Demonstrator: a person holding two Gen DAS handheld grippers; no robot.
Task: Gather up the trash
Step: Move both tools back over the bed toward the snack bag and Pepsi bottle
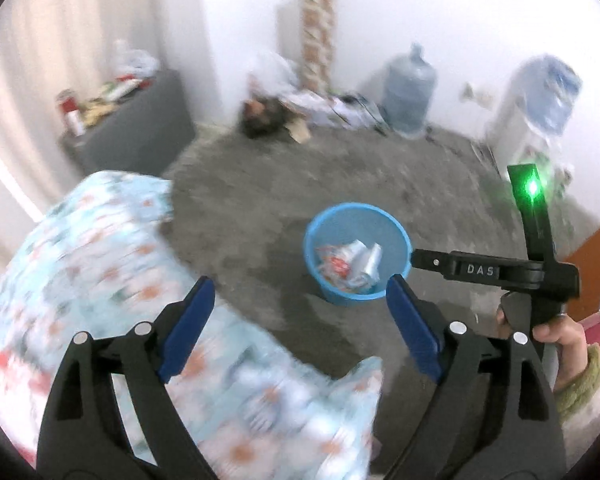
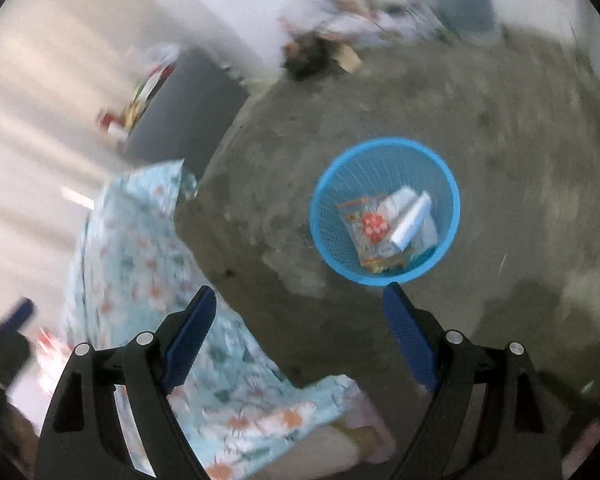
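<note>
Both grippers gape empty: left gripper [image 1: 300, 296], right gripper [image 2: 299, 306]. Only the left wrist view catches the right tool's "DAS" lettering [image 1: 480, 270] beside the blue bin [image 1: 396, 236].

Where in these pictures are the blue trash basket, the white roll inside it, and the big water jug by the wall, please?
blue trash basket [image 2: 384, 146]: right wrist view, far rim.
white roll [image 2: 412, 218]: right wrist view, middle of the roll.
water jug [image 1: 409, 90]: left wrist view, middle of its body.
</note>
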